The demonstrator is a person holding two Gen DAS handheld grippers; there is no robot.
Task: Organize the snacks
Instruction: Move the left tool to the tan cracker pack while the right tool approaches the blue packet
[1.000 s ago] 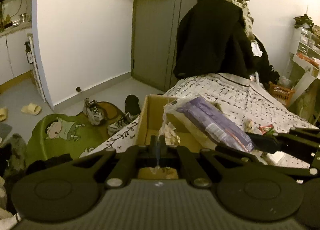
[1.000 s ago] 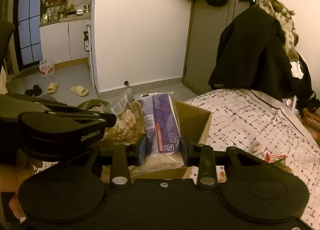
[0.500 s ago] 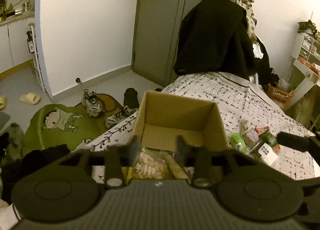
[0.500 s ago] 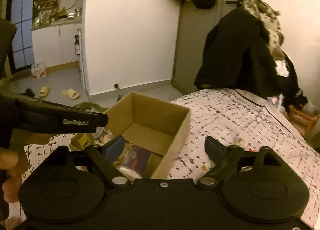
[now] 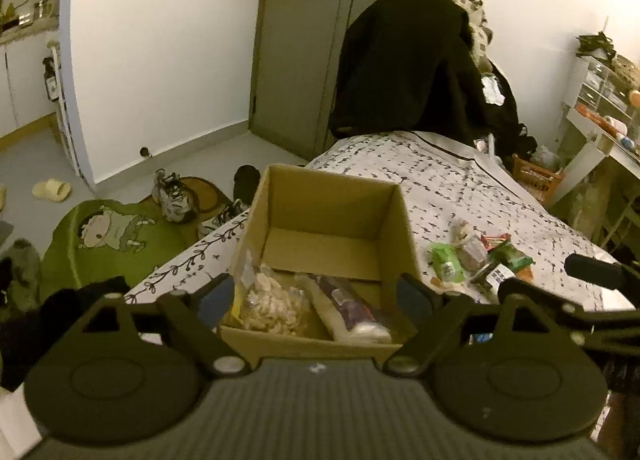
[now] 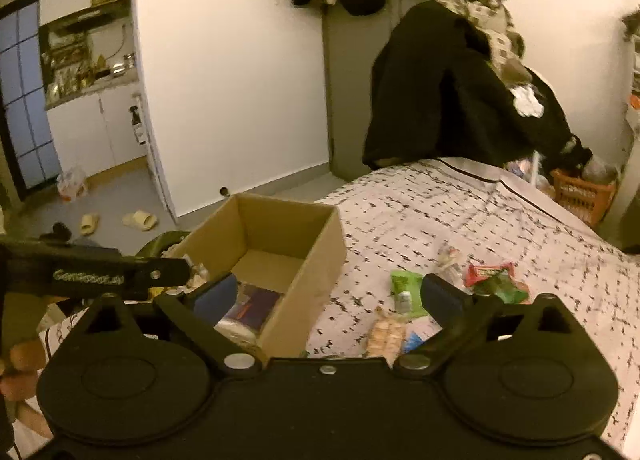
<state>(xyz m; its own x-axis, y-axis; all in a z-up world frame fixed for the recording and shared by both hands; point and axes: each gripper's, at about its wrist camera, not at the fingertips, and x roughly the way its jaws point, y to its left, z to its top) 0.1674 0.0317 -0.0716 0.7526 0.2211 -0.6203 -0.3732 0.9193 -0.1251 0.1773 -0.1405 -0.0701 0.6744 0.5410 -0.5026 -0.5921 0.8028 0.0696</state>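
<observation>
Two bags down in the box [image 5: 320, 215], nuts [image 5: 272, 302] and the purple pack [image 5: 348, 306] at its near end. Your left gripper [image 5: 316, 296] and right gripper [image 6: 326, 296] have just been opening, nothing between the jaws. Loose snacks [image 6: 424, 296] right of the box remain.

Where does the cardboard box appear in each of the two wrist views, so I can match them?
Left wrist view: cardboard box at lower centre, straight ahead between the open fingers.
Right wrist view: the box sits left of centre.
Shared landmark: the green snack packet on the bedspread, right of the box.
</observation>
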